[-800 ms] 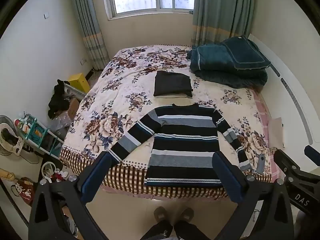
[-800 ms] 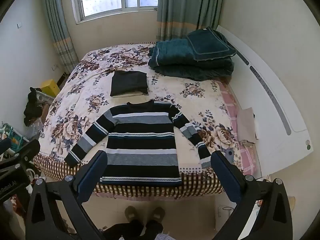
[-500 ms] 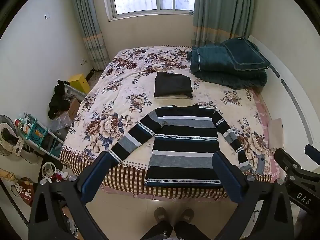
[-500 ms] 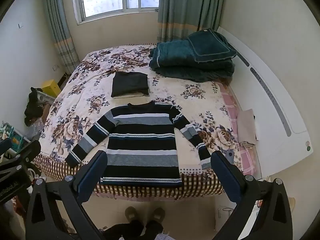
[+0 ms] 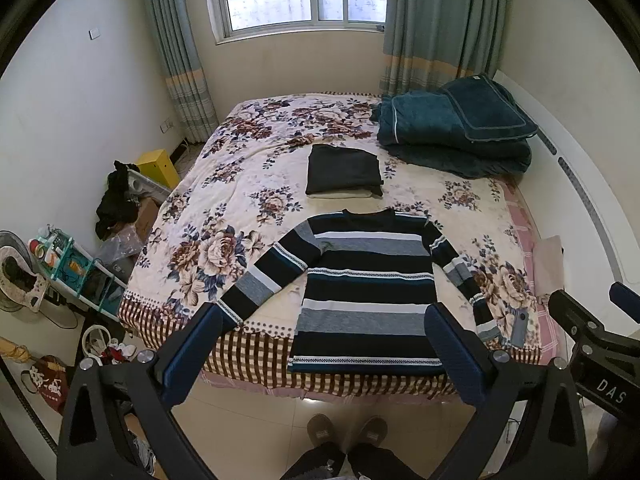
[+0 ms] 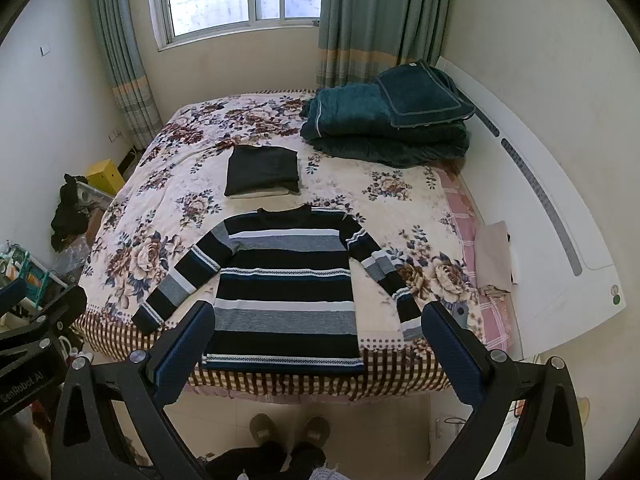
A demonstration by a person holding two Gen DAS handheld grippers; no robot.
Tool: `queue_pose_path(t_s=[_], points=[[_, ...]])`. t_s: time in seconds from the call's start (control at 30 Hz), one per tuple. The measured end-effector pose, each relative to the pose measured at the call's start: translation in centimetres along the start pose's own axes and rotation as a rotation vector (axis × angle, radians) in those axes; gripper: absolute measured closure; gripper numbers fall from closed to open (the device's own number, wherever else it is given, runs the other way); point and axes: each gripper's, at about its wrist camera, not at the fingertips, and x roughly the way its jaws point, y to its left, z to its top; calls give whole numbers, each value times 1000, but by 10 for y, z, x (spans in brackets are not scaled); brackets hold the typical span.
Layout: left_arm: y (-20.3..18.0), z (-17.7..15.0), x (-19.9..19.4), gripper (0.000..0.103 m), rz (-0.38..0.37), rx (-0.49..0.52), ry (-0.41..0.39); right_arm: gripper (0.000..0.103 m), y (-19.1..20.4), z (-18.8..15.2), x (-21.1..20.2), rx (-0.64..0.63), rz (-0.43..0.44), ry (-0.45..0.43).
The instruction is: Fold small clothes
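A striped sweater [image 5: 366,284] [image 6: 286,284] in black, grey, white and teal lies flat on the near part of the flowered bed [image 5: 224,208] [image 6: 168,184], both sleeves spread out and its hem at the bed's edge. Behind it sits a folded dark garment [image 5: 343,170] [image 6: 261,170] on a pale one. My left gripper [image 5: 322,320] hangs open above the floor in front of the bed, well short of the sweater. My right gripper [image 6: 316,316] is open too, nothing between its fingers. Each gripper shows at the edge of the other's view.
Folded teal blankets [image 5: 452,132] [image 6: 384,120] are stacked at the bed's far right. A phone [image 5: 519,326] lies near the right sleeve cuff. Clutter, a yellow box [image 5: 158,166] and a small shelf [image 5: 72,264] fill the floor at the left. A person's slippered feet [image 5: 346,432] stand on the tiles below.
Both grippers have held nearly still; the views have only drifted slightly. The sweater has not moved.
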Motion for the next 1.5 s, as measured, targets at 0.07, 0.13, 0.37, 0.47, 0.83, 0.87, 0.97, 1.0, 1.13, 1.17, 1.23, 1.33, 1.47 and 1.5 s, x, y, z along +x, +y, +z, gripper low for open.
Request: queue_pose_path(t_s=[0.07,0.13,0.37,0.47,0.83,0.87,0.97,1.0,1.13,1.17,1.23,1.33,1.47,1.5], points=[[0,1,-2,0,2,2,-4,0,0,0,-1,0,0,-1],[0,1,-4,0,3,0,-6,0,-1,1,-1,0,1,-1],[-1,-1,-4,0,3,1,-10,0,-2,-1,-2,0,5,-4],[-1,-1,-8,0,2,2,-14,0,1,2,-4,-2,3,-4],[-3,0,-9,0,2,1,-19,0,-2,1,-6,-2,5,-9],[-3,-1,-8,0,2,1,-20,0,-2,1,-6,0,5,-8],[-11,12,-16,0,3,1,-24,0,-5,4,-9,0,9,-7],[-11,13,-16,0,2,0,-24,0,-5,4,-9,1,8,-8],[-14,19,-18,0,0,1,-28,0,-2,4,-9,1,8,-9],[-13,19,-18,0,0,1,-29,0,-2,4,-9,-1,8,-9],[-15,21,-19,0,-1,2,-30,0,-2,4,-9,1,8,-10],[-15,20,-19,0,-1,1,-31,0,-2,4,-10,-1,7,-11],[-14,20,-19,0,-7,-3,-25,0,-1,6,-11,-2,7,-11],[-14,19,-19,0,-8,-3,-25,0,-1,5,-11,0,8,-12]])
